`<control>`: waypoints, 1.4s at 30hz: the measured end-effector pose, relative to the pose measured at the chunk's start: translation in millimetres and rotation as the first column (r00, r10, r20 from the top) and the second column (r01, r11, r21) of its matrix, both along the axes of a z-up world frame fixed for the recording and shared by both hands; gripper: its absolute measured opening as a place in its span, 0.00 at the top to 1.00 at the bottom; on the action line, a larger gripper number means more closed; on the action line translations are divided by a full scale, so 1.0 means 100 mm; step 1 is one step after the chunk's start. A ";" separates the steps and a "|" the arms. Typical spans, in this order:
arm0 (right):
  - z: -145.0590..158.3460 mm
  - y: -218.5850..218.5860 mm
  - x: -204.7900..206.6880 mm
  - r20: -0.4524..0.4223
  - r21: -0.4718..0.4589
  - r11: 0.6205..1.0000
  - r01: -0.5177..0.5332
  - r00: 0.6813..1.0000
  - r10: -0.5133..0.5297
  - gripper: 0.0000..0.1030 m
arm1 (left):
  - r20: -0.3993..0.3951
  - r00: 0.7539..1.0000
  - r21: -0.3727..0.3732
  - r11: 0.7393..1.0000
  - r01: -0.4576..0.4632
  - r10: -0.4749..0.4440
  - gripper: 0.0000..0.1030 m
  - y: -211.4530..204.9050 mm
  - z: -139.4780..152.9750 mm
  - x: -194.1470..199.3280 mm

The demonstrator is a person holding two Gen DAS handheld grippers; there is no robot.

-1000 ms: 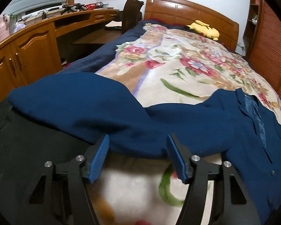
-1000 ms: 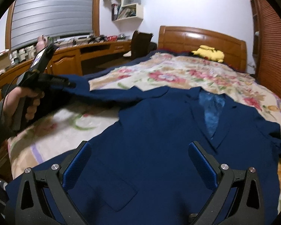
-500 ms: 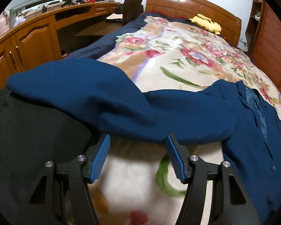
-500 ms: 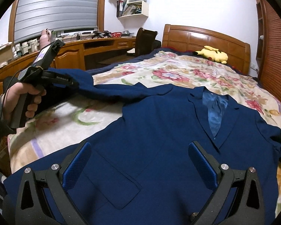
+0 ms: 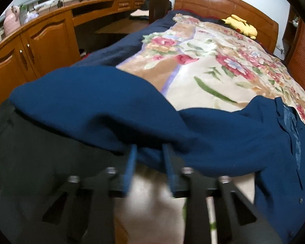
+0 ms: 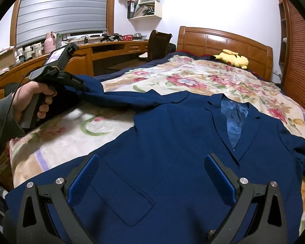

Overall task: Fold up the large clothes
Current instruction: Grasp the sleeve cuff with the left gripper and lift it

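A navy blue suit jacket (image 6: 172, 142) lies face up on the flowered bed blanket (image 6: 193, 77), collar toward the headboard. Its left sleeve (image 5: 91, 105) stretches out to the bed's left edge. In the left wrist view my left gripper (image 5: 149, 152) has its blue pads close together with the sleeve's lower edge between them; the frame is blurred. The left gripper also shows in the right wrist view (image 6: 79, 83), held by a hand at the sleeve end. My right gripper (image 6: 151, 174) is open wide and empty, over the jacket's lower front near the pocket.
A dark garment (image 5: 30, 162) lies under the sleeve at the left. A wooden desk with cabinets (image 5: 40, 40) runs along the left wall, with a chair (image 6: 158, 44). A yellow plush toy (image 6: 231, 59) sits by the wooden headboard (image 6: 223, 40). A slatted wardrobe (image 6: 301, 61) stands at right.
My left gripper's pads have closed in from wide open onto the sleeve's lower edge, and the gripper moved forward. The right gripper stays open over the jacket front.
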State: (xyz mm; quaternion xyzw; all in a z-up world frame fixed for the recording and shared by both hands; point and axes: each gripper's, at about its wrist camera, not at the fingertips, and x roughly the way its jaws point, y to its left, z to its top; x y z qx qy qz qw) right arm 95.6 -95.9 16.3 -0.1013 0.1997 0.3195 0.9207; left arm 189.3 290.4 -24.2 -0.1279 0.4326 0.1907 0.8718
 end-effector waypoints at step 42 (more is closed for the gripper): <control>-0.03 -0.10 0.05 -0.011 -0.003 1.000 -0.004 1.000 0.004 0.00 | 0.016 1.000 -0.115 0.993 -0.013 0.015 0.87 -0.11 -0.16 0.24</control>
